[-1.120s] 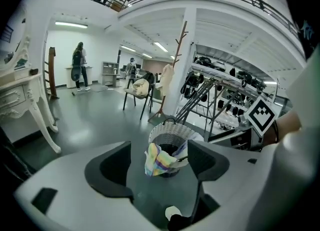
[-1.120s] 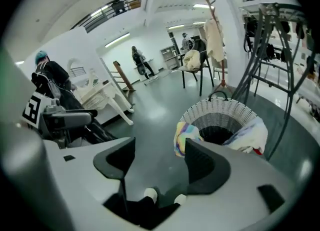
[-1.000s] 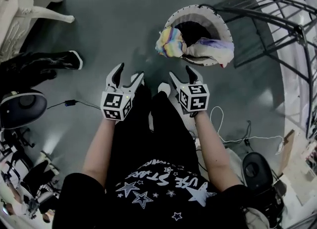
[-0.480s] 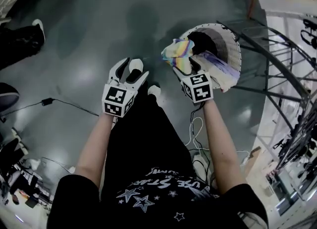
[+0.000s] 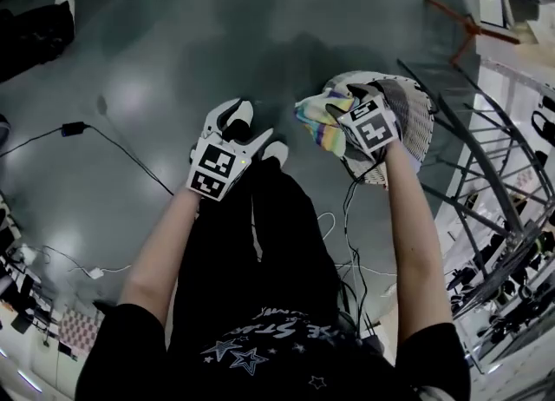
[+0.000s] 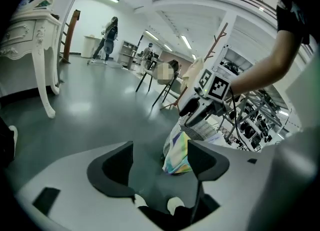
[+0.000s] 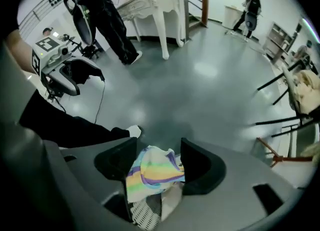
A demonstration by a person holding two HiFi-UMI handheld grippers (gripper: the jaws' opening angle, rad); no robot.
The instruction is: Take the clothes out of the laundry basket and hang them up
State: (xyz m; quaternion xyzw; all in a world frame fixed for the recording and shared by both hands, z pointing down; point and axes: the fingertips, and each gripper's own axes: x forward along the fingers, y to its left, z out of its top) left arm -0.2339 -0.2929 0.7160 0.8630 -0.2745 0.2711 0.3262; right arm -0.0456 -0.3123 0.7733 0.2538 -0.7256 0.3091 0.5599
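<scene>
Both open | right claw (image 7: pixel 152 156) astride striped cloth (image 7: pixel 149 174) (mesh basket (image 5: pixel 408 106)) — left claw (image 6: pixel 161 151) empty

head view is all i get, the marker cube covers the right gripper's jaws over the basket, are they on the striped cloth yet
Observer: Not yet. In the right gripper view the right gripper has its jaws apart, with the rainbow-striped cloth lying between them.
Operator: is the cloth down inside the basket or up on the edge
Observer: On the edge. The left gripper view shows it from the side, draped over the rim of the laundry basket and hanging down the outside, just under the right gripper.
</scene>
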